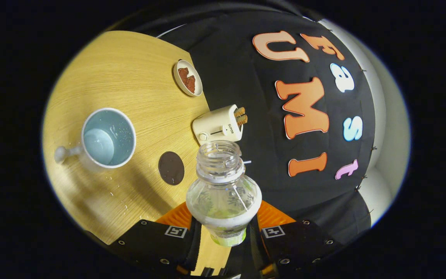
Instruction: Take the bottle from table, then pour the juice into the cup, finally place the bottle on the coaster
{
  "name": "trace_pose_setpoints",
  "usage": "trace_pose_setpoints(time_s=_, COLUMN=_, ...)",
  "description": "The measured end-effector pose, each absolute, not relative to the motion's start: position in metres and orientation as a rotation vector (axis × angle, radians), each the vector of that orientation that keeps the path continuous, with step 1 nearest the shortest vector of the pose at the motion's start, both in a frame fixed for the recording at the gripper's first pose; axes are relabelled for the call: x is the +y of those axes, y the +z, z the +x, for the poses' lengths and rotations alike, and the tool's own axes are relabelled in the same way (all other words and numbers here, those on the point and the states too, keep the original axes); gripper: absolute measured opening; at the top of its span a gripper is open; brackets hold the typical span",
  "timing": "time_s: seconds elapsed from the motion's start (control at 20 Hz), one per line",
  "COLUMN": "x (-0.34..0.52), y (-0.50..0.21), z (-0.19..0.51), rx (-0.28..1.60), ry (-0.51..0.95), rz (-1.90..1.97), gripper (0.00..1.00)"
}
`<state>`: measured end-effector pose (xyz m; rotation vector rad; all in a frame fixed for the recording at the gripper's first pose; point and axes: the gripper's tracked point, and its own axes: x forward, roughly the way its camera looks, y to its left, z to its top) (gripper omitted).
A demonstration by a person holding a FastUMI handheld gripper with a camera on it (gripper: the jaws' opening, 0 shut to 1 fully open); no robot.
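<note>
A clear, uncapped plastic bottle point(223, 193) sits between my two fingers, and my gripper point(223, 221) is shut on the bottle's body. Its open neck points ahead toward the toaster. The whole view is rolled, so the table stands tilted. A white cup point(105, 139) with a pale blue inside and a handle stands on the wooden table point(130, 77), off to one side of the bottle, with liquid in its bottom. A dark round coaster point(171, 167) lies flat on the table between the cup and the bottle. Small droplets dot the table near the cup.
A cream toaster point(219, 124) with toast in its slots stands just beyond the bottle's mouth. A white dish point(187, 77) with brown food lies farther back. The black cloth wall rises behind the table's edge.
</note>
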<state>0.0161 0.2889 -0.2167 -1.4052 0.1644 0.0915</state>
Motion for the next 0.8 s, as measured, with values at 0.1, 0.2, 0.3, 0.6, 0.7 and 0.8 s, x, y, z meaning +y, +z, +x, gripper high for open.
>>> trace_pose_setpoints(time_s=0.1, x=0.292, y=-0.219, z=0.015, rx=0.155, ry=0.1, rz=-1.446, gripper=0.56)
trace_pose_setpoints(time_s=0.2, x=0.294, y=-0.218, z=0.016, rx=0.136, ry=0.102, rz=-1.484, gripper=0.56)
trace_pose_setpoints(time_s=0.3, x=0.294, y=-0.218, z=0.018, rx=0.122, ry=0.097, rz=-1.533, gripper=0.56)
trace_pose_setpoints(time_s=0.6, x=0.3, y=-0.22, z=0.025, rx=0.092, ry=0.118, rz=-1.636, gripper=0.56)
trace_pose_setpoints(time_s=0.7, x=0.302, y=-0.222, z=0.025, rx=0.089, ry=0.127, rz=-1.665, gripper=0.56)
trace_pose_setpoints(time_s=0.8, x=0.303, y=-0.223, z=0.027, rx=0.081, ry=0.135, rz=-1.687, gripper=0.56)
